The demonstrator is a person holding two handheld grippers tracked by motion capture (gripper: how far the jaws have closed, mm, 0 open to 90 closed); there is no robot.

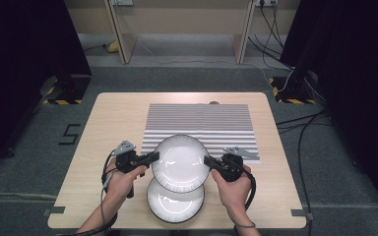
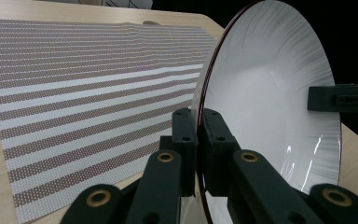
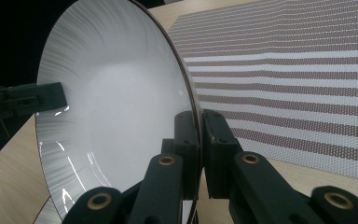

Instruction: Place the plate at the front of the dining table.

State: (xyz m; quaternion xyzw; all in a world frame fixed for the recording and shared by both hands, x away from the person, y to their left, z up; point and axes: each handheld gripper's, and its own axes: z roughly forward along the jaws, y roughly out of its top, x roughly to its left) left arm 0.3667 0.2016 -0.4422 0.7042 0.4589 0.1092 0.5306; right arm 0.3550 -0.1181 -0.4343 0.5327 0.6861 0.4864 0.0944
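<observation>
A white plate [image 1: 179, 162] with a dark rim hangs above the table, held at both sides. My left gripper [image 1: 153, 157] is shut on its left rim, my right gripper [image 1: 208, 161] on its right rim. In the left gripper view the plate [image 2: 270, 102] stands edge-on between my jaws, with the left gripper [image 2: 199, 126] clamped on the rim and the other gripper's jaw at the far edge. The right gripper view has the same plate [image 3: 116, 102] with the right gripper [image 3: 199, 128] pinching its rim. A second white plate [image 1: 174, 200] lies on the table below, partly covered by the held one.
A striped placemat [image 1: 199, 123] lies on the wooden table [image 1: 113, 118] just beyond the held plate. Cables run over the grey floor at the right. Dark curtains flank both sides, and table legs stand at the back.
</observation>
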